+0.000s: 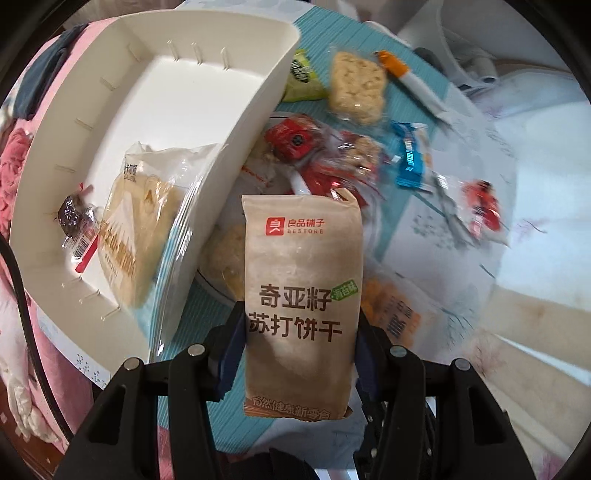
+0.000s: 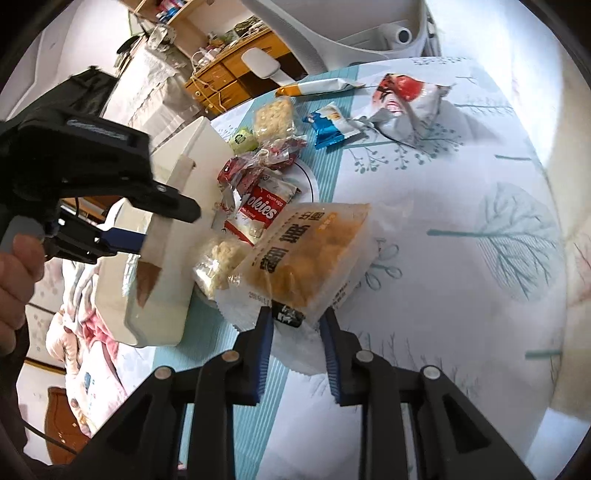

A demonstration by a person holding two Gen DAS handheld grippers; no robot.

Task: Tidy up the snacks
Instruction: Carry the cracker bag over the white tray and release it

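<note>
My left gripper [image 1: 295, 332] points down and is shut on a brown cracker packet [image 1: 301, 295], held upright above the snack pile. A white bin [image 1: 229, 155] stands to its left with a pale bread packet [image 1: 140, 221] and a small dark sweet [image 1: 74, 218] inside. In the right wrist view, my right gripper [image 2: 297, 325] is shut on the near end of an orange snack packet [image 2: 306, 254], which tilts up off the tablecloth. The same view shows the left gripper [image 2: 122, 236] in a hand beside the bin [image 2: 199, 147].
Loose snacks lie on a plate [image 2: 312, 181] and the tree-print tablecloth [image 2: 461, 295]: a cookies packet [image 2: 258, 214], a rice cake [image 2: 275, 114], a green packet [image 2: 242, 138], a blue wafer [image 2: 328, 125], a red and silver bag [image 2: 406, 103] and an orange-tipped stick [image 2: 317, 86]. A white chair [image 2: 332, 33] stands behind.
</note>
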